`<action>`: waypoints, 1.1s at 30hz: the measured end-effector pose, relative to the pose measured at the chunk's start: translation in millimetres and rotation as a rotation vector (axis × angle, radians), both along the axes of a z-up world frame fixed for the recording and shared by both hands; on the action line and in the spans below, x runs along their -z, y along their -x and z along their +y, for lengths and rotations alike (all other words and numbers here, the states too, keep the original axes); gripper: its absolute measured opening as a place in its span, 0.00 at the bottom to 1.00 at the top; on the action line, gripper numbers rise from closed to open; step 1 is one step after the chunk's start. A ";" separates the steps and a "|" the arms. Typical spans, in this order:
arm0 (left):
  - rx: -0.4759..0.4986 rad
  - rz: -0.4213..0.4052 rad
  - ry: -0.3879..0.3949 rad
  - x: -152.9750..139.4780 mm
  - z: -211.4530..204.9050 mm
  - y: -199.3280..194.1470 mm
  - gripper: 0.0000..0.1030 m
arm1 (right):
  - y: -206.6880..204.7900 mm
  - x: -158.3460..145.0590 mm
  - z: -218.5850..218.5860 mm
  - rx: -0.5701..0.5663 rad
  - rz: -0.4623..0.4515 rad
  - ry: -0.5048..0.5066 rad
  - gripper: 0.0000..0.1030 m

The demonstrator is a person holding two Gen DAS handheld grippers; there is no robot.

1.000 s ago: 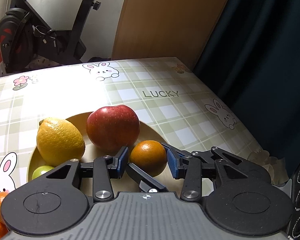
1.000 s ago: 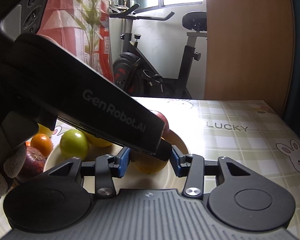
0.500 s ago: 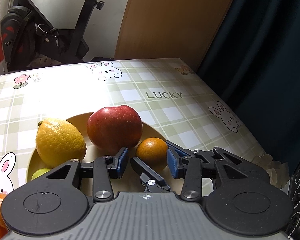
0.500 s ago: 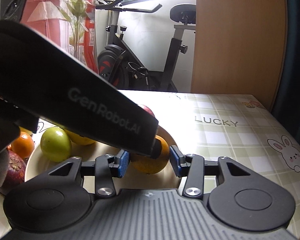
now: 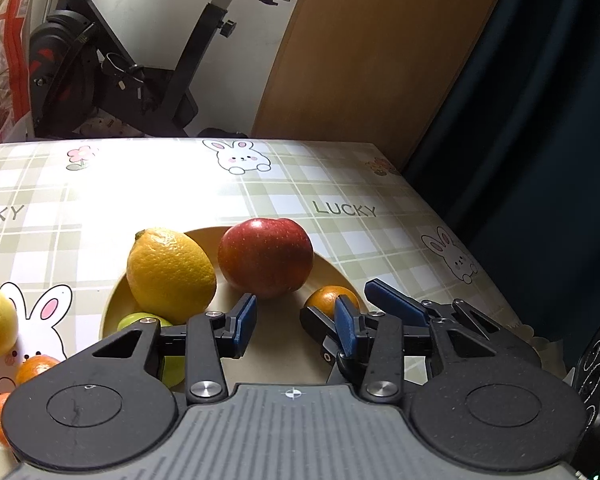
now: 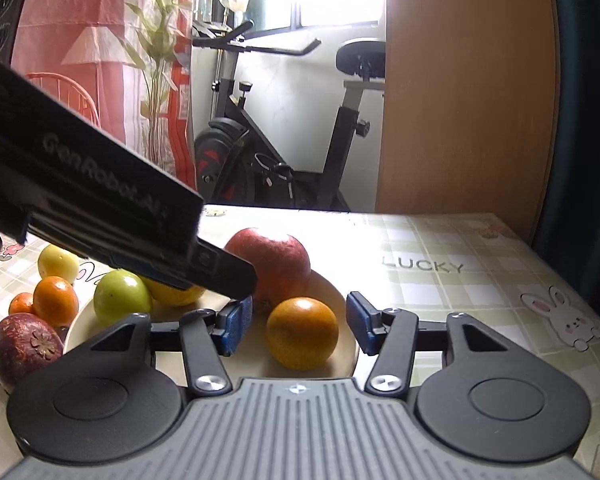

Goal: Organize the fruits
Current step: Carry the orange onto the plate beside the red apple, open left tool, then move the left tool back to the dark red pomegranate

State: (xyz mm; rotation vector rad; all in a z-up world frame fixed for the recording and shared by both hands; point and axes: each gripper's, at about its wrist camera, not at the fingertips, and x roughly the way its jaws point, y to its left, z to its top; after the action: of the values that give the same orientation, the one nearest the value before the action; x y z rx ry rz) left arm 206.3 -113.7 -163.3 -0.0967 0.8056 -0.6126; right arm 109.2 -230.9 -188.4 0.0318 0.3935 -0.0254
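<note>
Orange (image 6: pixel 302 332) on near right of plate (image 6: pixel 350 344), between wide-open fingers of right gripper (image 6: pixel 299 326), untouched. Left gripper (image 5: pixel 296 322) open, empty, over plate beside apple (image 5: pixel 265 257) and lemon (image 5: pixel 170 274).

So the right gripper (image 6: pixel 299 322) let go: its fingers (image 6: pixel 359 322) were snug on the small orange (image 6: pixel 302 332) a second ago, now they're spread wide with the orange sitting loose on the plate (image 6: pixel 350 346). The left gripper (image 5: pixel 296 320) slid toward frame left, so in its view the orange went from centre to behind its right-hand finger.
</note>
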 end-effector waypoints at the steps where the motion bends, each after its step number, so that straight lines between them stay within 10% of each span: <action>1: 0.001 -0.010 0.009 -2.7 2.5 2.2 0.44 | 1.8 -0.5 1.0 -0.004 -0.004 0.002 0.52; 33: -0.255 -0.215 -0.093 -42.3 141.5 91.7 0.44 | 38.0 -43.7 82.7 -0.159 0.055 -0.131 0.53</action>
State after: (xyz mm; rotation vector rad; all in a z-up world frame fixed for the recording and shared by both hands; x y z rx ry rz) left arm 114.6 27.8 -121.0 -0.0466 0.5997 -0.3368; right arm 71.2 -148.2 -144.7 0.1294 0.4510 0.1569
